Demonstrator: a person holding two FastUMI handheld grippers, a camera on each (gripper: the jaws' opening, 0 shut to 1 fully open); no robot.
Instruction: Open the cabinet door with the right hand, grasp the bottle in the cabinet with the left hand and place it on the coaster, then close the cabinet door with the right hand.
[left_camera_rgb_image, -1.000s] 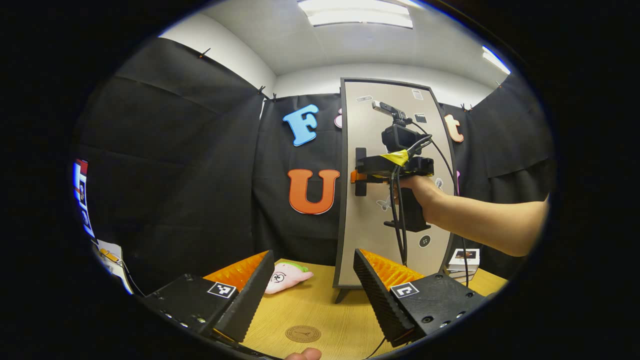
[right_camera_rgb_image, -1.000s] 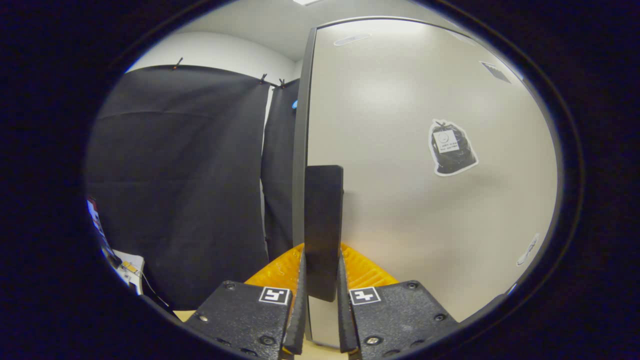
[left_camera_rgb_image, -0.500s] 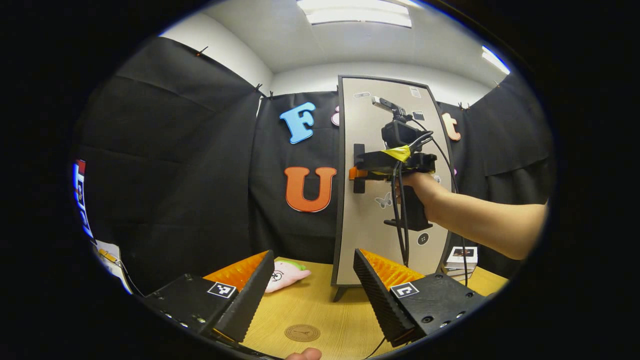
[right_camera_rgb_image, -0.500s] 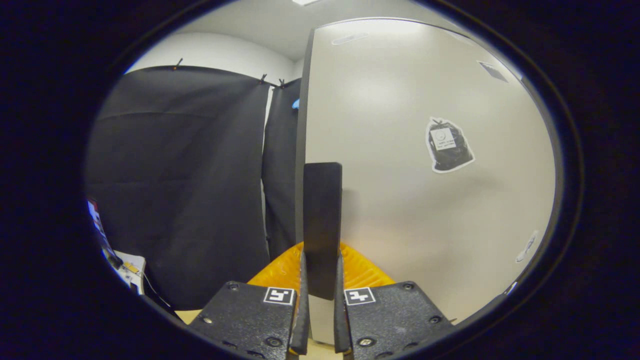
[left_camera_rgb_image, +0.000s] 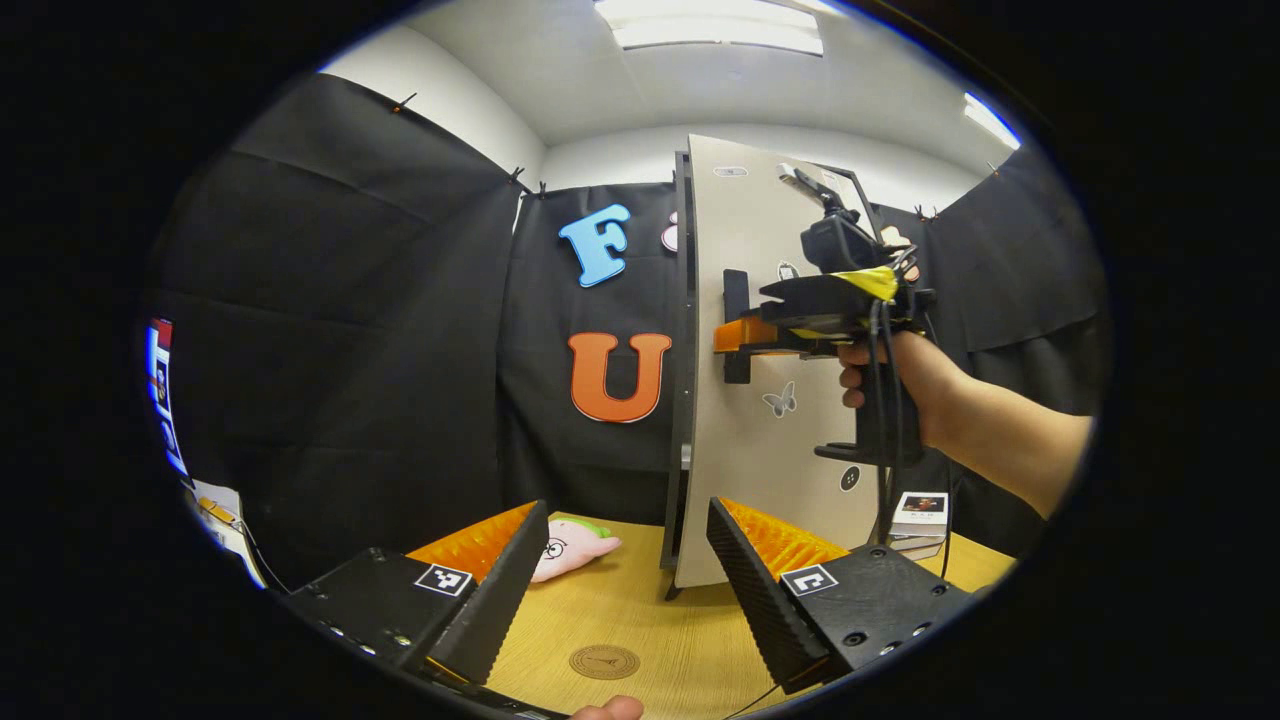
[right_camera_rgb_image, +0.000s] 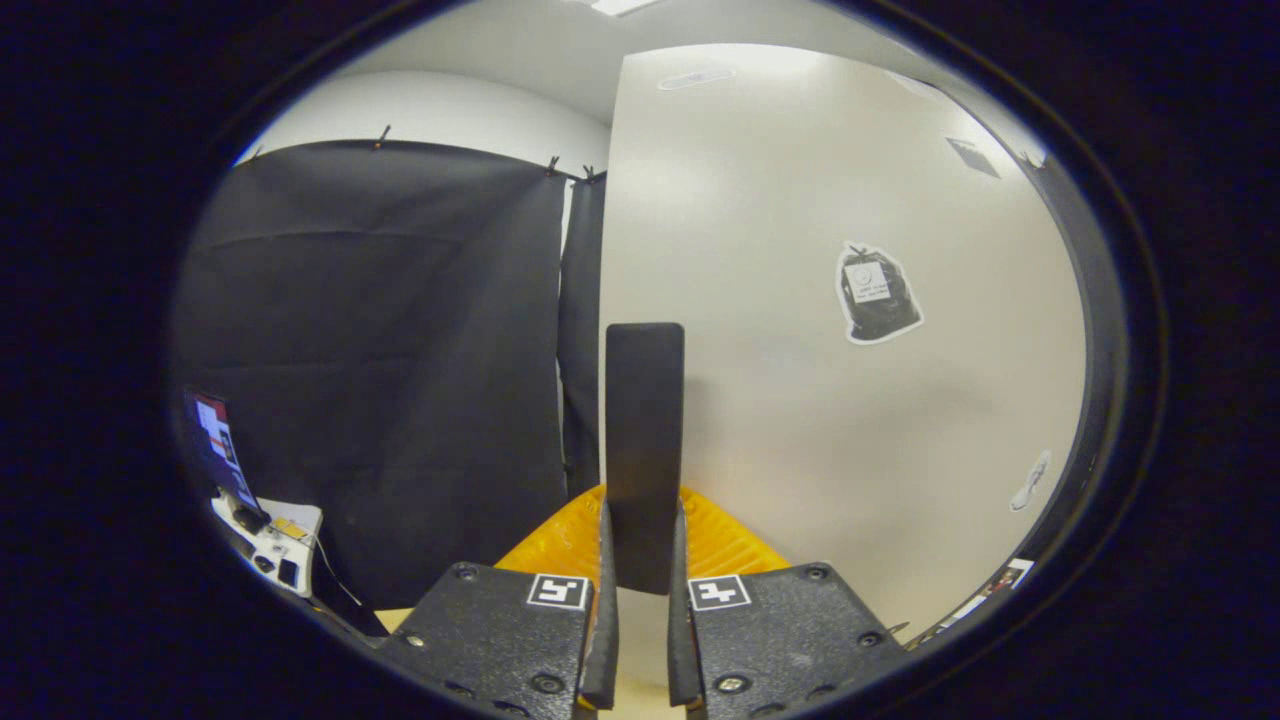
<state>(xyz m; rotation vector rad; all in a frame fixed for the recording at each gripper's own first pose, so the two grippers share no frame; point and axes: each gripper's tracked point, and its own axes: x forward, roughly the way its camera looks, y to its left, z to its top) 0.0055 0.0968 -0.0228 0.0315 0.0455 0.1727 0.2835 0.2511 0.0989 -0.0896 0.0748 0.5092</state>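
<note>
Step in hand: opening the cabinet door (left_camera_rgb_image: 770, 350). Right gripper (right_camera_rgb_image: 640, 600) pinches the handle (right_camera_rgb_image: 644, 440) at 12 o'clock; left gripper (left_camera_rgb_image: 620, 590) fingers are spread. Next: swing the door wider.

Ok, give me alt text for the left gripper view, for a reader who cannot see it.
A hand holds the right gripper shut on the dark handle of a pale cabinet door, which stands slightly ajar on a wooden table. In the foreground the left gripper is open above a round coaster, with a pink plush toy behind.
</note>
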